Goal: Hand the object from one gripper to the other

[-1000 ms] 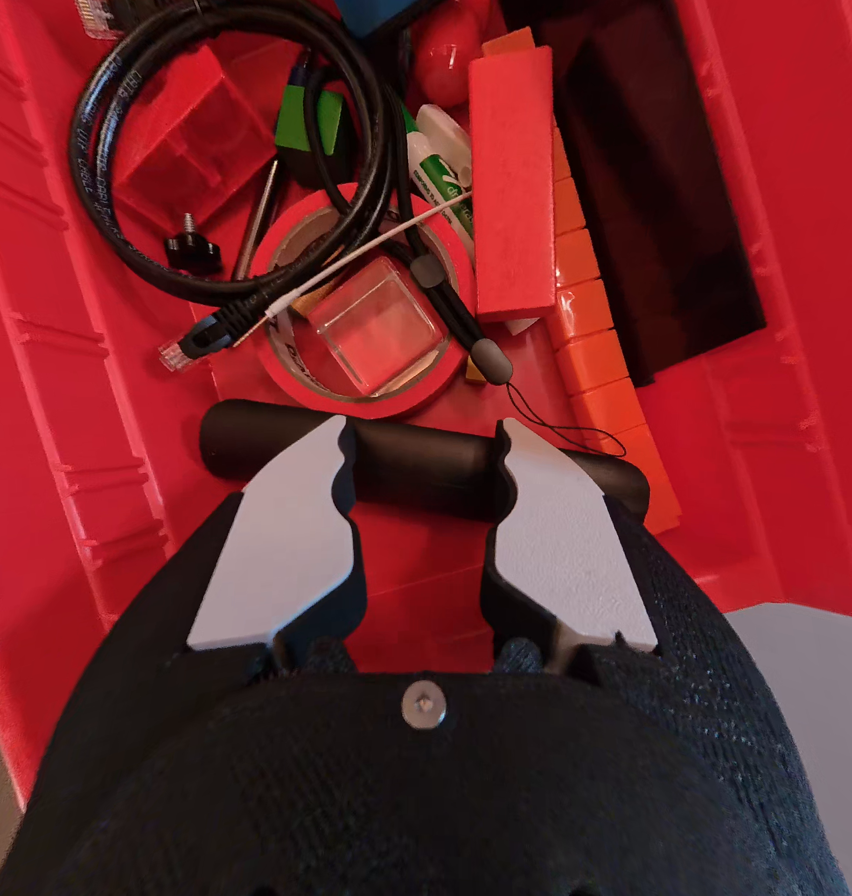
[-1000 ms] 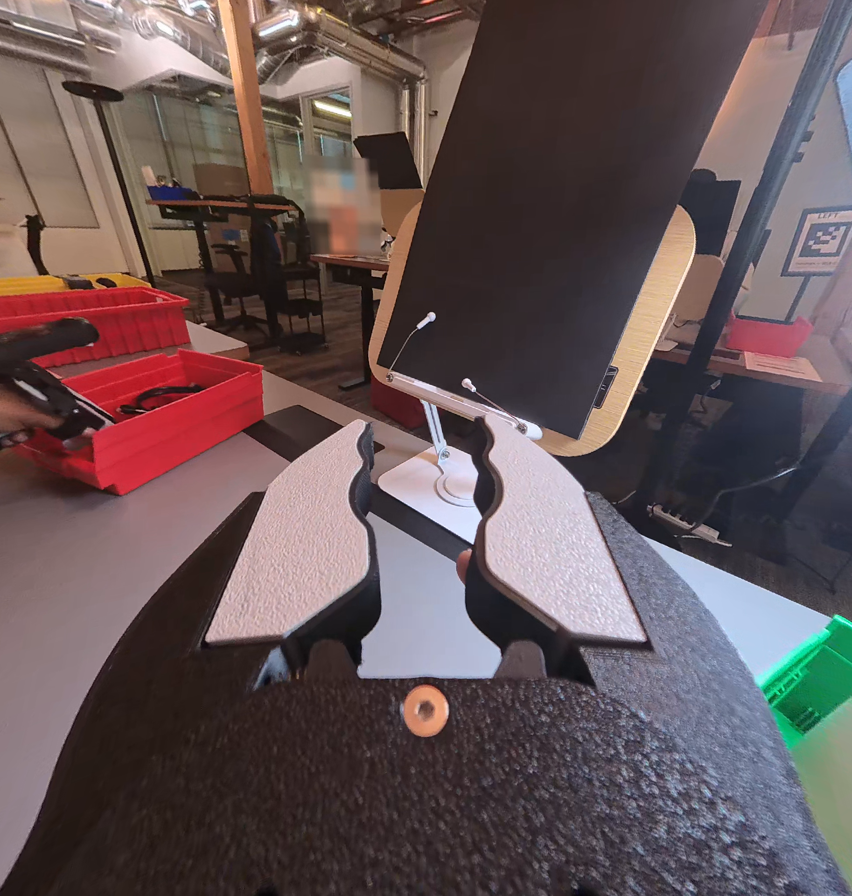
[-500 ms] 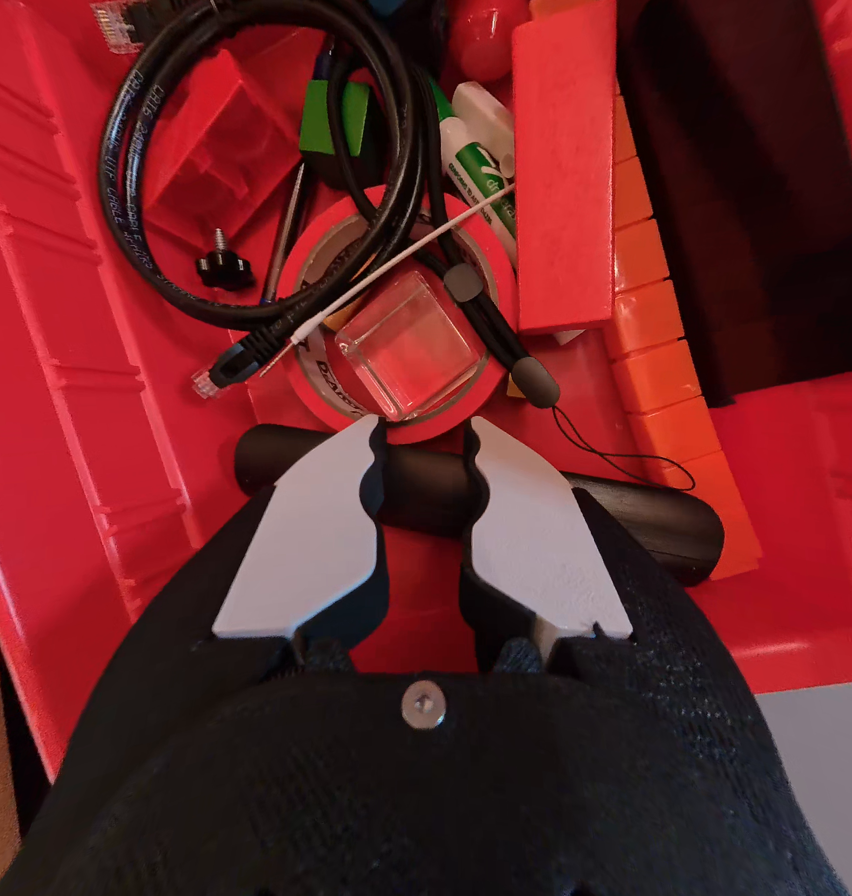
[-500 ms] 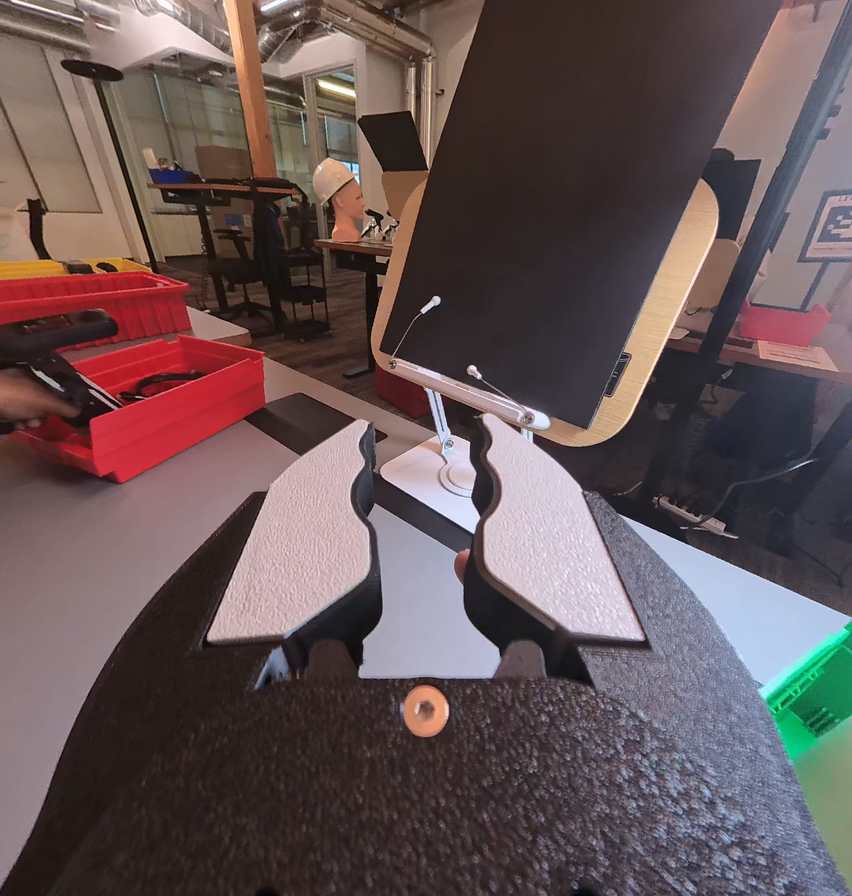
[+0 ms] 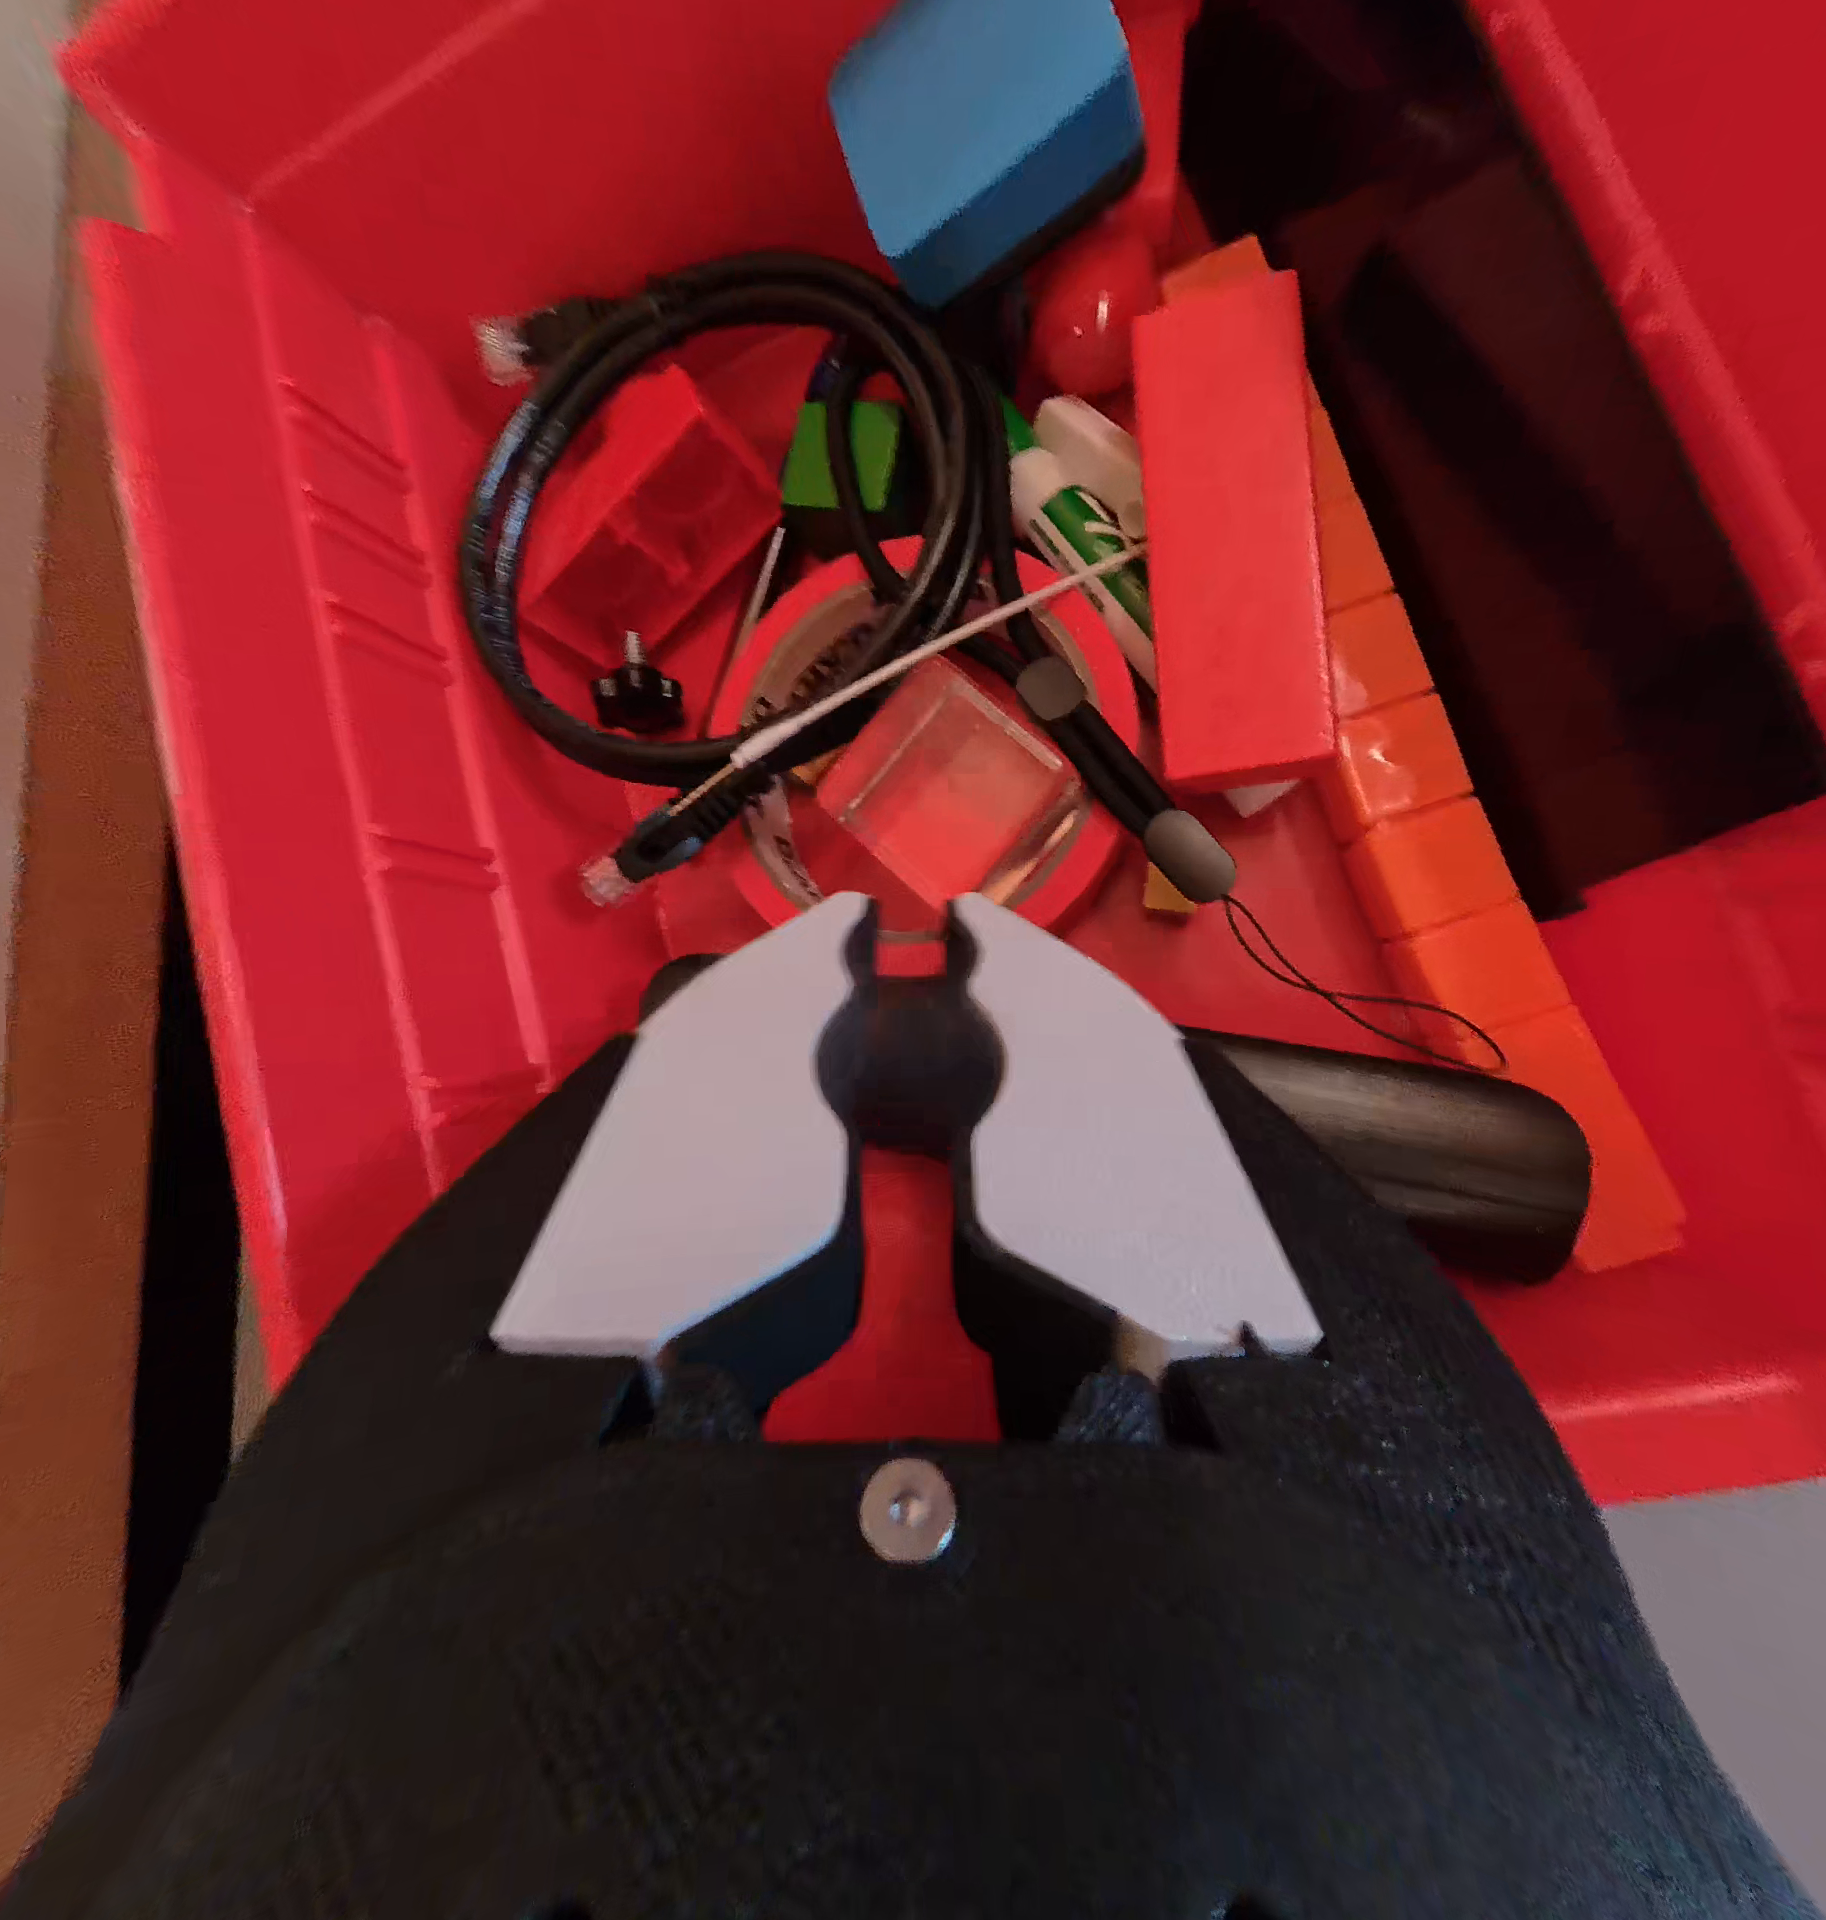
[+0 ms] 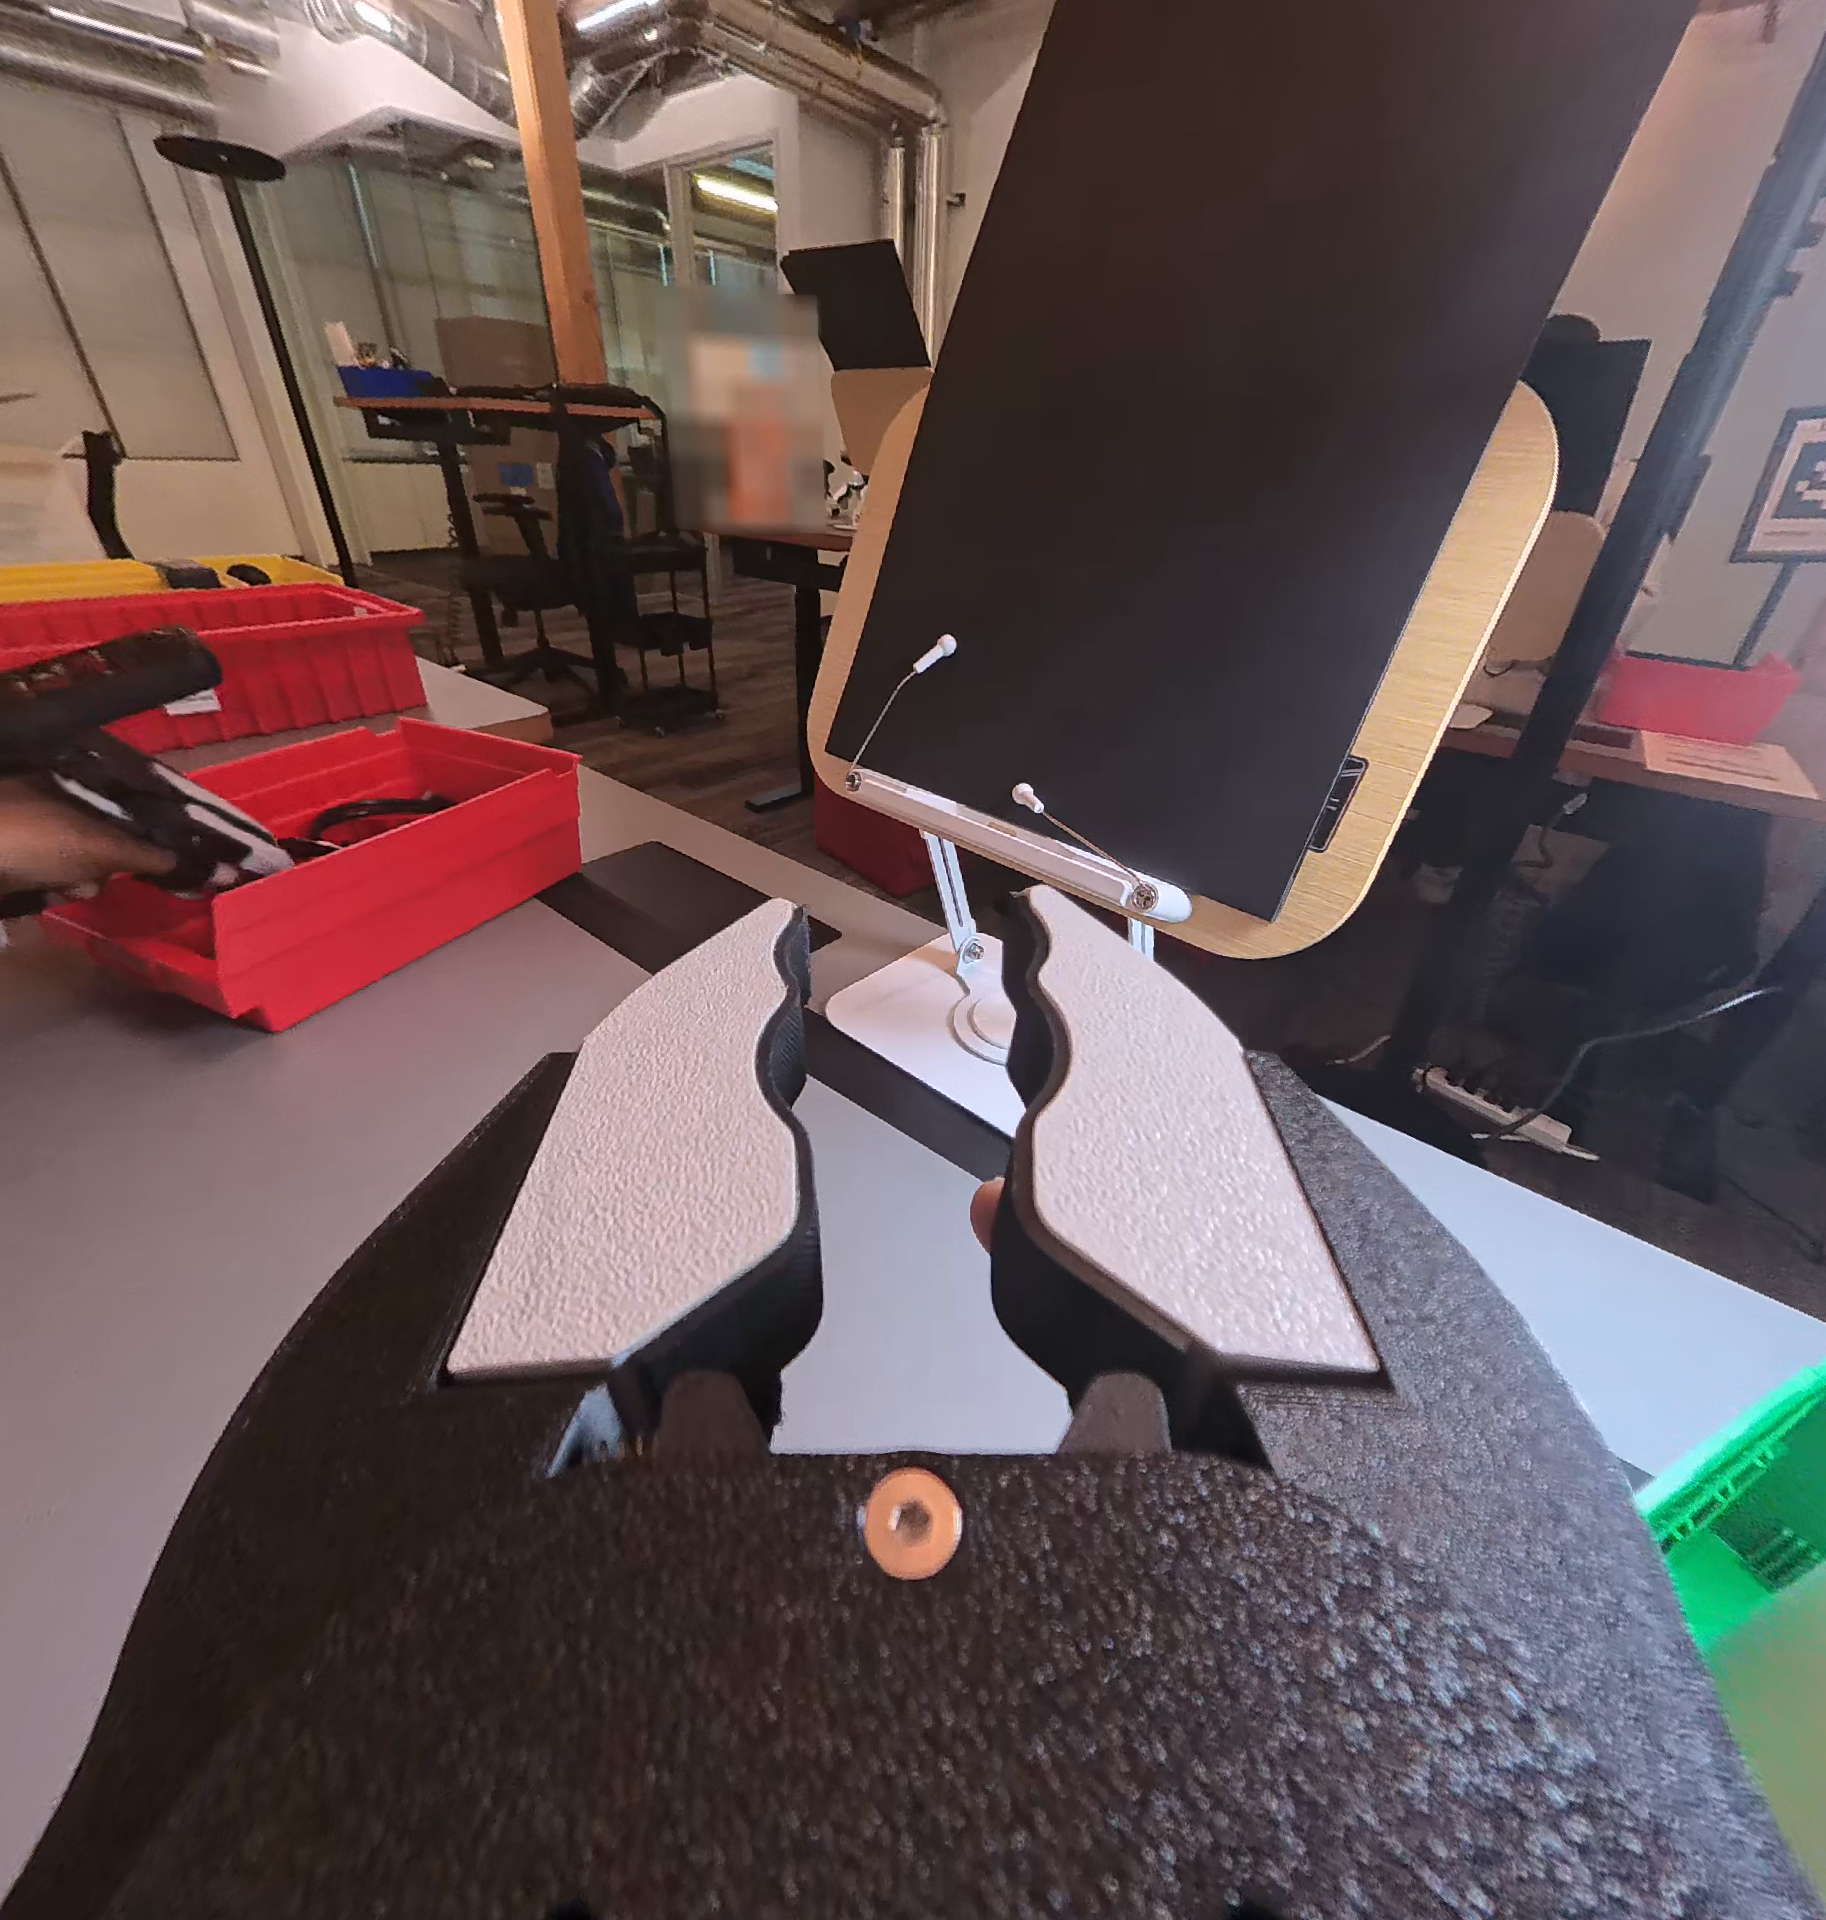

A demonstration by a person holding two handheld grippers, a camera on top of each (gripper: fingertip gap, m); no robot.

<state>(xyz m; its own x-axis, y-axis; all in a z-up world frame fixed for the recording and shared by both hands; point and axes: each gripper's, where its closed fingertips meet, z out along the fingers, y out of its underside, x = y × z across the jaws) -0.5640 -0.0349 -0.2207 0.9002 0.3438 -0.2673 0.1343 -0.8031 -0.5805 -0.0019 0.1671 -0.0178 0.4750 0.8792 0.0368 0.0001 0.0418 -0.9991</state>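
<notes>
The black cylinder lies crosswise in the red bin, its long axis running left to right across the left gripper, whose fingers are clamped around its middle. The right gripper hovers well apart over the grey table, jaws parted and empty, so the left is nearer.

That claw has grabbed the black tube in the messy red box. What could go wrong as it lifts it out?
1. The left gripper holds the black cylinder off-centre; the longer right end might sag or swivel.
2. A thin black lanyard cord lies by that end, so it may snag and drag clutter along.
3. The right gripper waits open, far from the red bin, so the tube may slip on the way over.
</notes>
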